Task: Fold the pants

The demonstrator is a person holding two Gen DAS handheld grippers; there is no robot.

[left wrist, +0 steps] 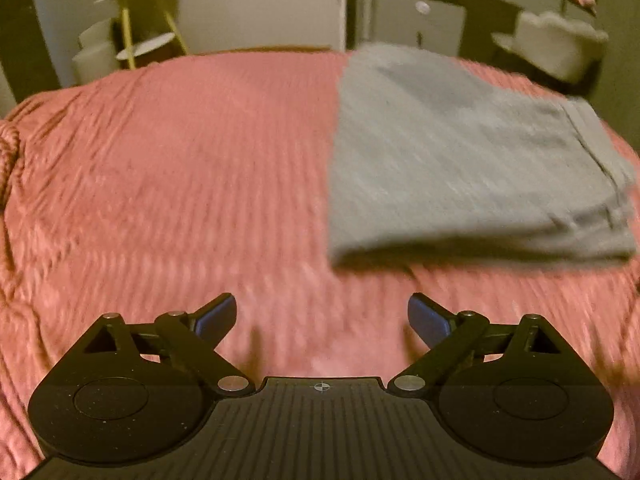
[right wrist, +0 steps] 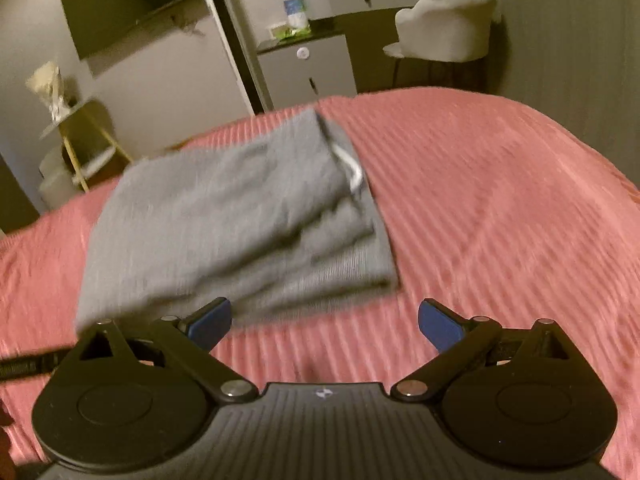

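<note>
the left gripper (left wrist: 322,318) has its two blue-padded fingers (left wrist: 218,316) spread wide with nothing between them, only ribbed bedspread showing in the gap. it hangs over the near part of the bed, tilted downward, apart from the cloth. the right gripper (right wrist: 324,322) stands the same way, fingers (right wrist: 440,330) wide apart and empty; in its view the left finger overlaps the near edge of the pants, but whether it touches them cannot be told.

the grey pants (left wrist: 460,152) lie folded into a thick, roughly rectangular bundle on the pink bedspread (left wrist: 160,180). from the left wrist view they lie ahead and to the right, reaching toward the far edge of the bed and close to its right edge. from the right wrist view the pants (right wrist: 240,220) lie ahead and to the left, with stacked layers showing along their right side and a pale drawstring or label (right wrist: 352,168) near the far right corner of the bundle.

beyond the far edge of the bed stand a small yellow-legged shelf stand (left wrist: 140,28), a pale cabinet (right wrist: 308,68) and a white cushioned chair (right wrist: 444,28). both views are blurred.
</note>
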